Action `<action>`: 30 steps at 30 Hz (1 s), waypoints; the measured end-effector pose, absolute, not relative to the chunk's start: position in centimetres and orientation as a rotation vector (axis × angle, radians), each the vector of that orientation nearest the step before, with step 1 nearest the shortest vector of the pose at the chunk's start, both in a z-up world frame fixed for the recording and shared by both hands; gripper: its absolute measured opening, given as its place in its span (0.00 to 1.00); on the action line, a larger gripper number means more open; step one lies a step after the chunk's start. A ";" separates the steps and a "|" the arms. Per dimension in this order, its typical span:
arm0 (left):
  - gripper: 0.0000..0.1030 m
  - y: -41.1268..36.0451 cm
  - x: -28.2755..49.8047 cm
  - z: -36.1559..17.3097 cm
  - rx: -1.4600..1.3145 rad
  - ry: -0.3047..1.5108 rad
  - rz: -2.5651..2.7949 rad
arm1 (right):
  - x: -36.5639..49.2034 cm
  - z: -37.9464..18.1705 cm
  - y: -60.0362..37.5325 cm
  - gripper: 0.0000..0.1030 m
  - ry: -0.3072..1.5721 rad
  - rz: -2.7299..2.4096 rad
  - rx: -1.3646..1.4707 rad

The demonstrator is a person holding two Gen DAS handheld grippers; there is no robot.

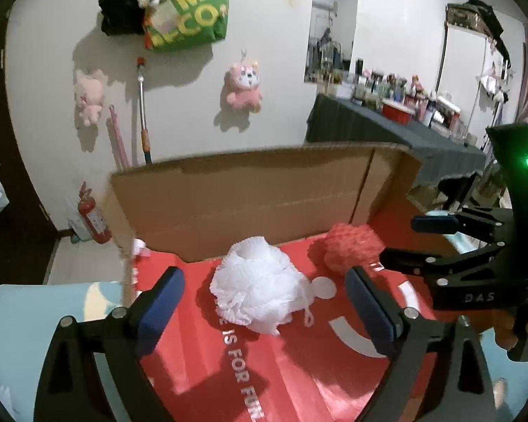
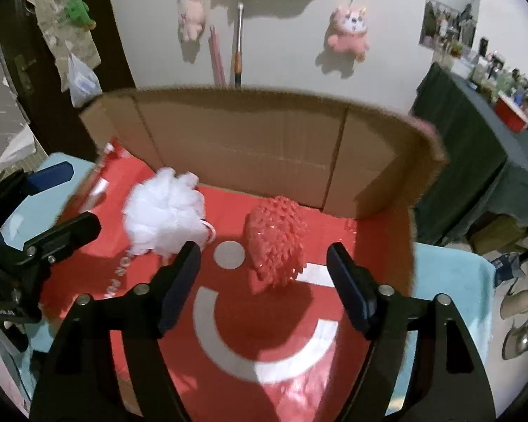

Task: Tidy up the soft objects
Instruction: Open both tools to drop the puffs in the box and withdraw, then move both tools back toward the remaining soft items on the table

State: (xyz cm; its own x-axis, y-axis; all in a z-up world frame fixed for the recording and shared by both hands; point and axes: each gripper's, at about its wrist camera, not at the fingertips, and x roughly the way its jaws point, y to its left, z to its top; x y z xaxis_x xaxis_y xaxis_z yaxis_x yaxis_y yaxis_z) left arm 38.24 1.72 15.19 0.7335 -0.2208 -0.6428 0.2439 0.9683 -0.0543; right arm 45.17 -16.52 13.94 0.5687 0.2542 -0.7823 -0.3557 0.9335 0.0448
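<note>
Since the white mesh bath pouf [image 1: 258,283] looks feather-light and squashy, I'd pinch its gathered middle; my left gripper [image 1: 264,304] and right gripper [image 2: 264,281] gape wide, both empty.

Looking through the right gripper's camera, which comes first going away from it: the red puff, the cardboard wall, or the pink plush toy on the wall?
From the right gripper:
1. Red puff, just ahead between the open fingers, on the red sheet.
2. Cardboard wall, standing behind the puff.
3. Pink plush toy, hanging on the room wall beyond, upper right.
</note>
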 end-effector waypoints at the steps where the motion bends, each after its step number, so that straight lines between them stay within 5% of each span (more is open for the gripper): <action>1: 0.93 1.8 37.4 15.9 0.035 0.688 -0.252 | 44.3 14.8 -16.7 0.73 0.877 0.359 -0.123; 14: 1.00 3.5 23.2 23.9 -0.038 0.433 -0.196 | 29.4 23.6 -17.9 0.84 0.605 0.370 -0.111; 30: 1.00 1.9 7.0 24.0 0.019 0.208 -0.155 | 12.8 23.7 -20.3 0.90 0.408 0.375 -0.072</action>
State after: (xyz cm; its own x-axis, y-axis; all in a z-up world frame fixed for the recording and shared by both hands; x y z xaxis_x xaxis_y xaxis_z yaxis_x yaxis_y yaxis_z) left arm 6.97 1.92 24.01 0.9664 -0.1515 -0.2075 0.1554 0.9879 0.0024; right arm 12.84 -20.29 23.67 0.8507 0.3413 -0.3998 -0.3698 0.9291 0.0062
